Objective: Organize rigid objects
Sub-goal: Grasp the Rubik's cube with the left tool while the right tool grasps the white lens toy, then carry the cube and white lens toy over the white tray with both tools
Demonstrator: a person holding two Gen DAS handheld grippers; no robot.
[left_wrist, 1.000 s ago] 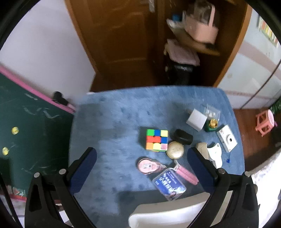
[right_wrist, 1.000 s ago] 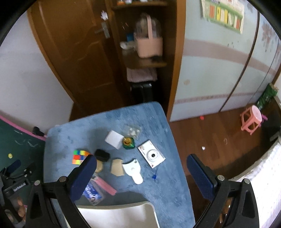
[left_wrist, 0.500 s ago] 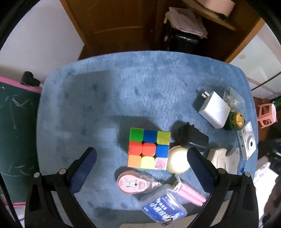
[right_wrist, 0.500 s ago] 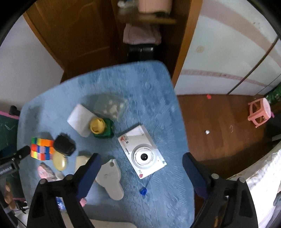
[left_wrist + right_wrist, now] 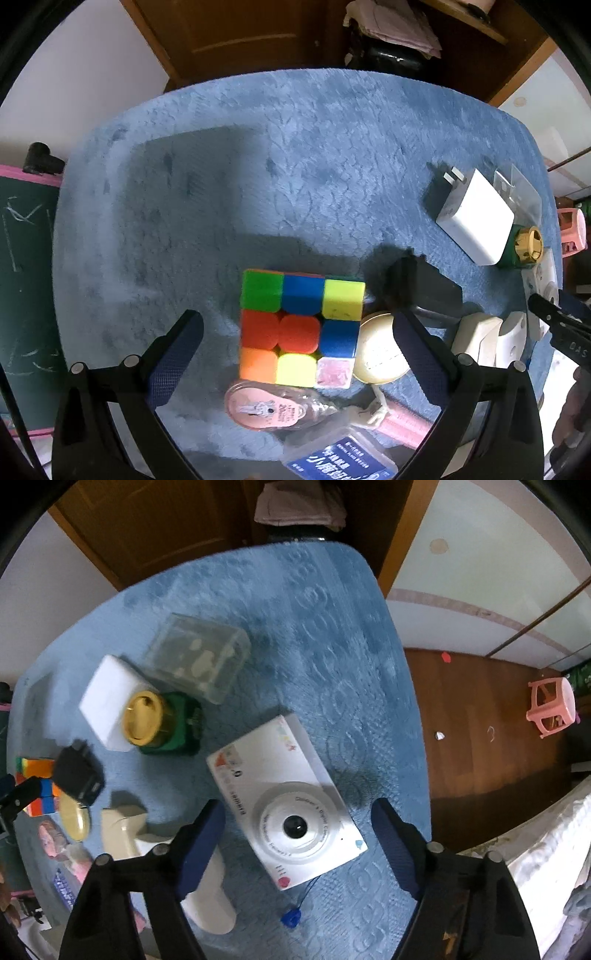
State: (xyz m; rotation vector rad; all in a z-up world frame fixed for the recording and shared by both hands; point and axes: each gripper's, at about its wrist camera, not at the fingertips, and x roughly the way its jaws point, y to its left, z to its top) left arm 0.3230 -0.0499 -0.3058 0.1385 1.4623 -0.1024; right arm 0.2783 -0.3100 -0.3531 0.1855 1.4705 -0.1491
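Cube [image 5: 300, 326] first: the colourful puzzle cube lies on the blue plush tabletop [image 5: 258, 147] near its front edge, and the left gripper [image 5: 295, 350] hangs over it with its tongs spread wide, one finger on bare plush to the cube's left, the other over the round cream compact [image 5: 376, 354] that touches the cube's right side. Nothing is pinched. To take the cube cleanly, that right finger should, I judge, slip into the narrow seam between cube and compact, or the cube be nudged leftward toward the open plush first; the pink tape dispenser [image 5: 266, 406] pressed against its front side also leaves little room. Further right sit the black adapter [image 5: 424, 288], the white charger [image 5: 476, 218] and the gold-capped green bottle [image 5: 162, 723], clustered toward the right edge. The right gripper [image 5: 297, 838] hovers over the white toy camera [image 5: 284, 797], which lies askew near the right front corner; its tongs are closing with the camera's lens end between them, pads not yet touching. Since the body sits diagonal to the fingers, squaring the wrist to its long sides would likely give a flatter, surer hold, and the white thermometer-like device [image 5: 207, 897] beside the left finger needs clearance.
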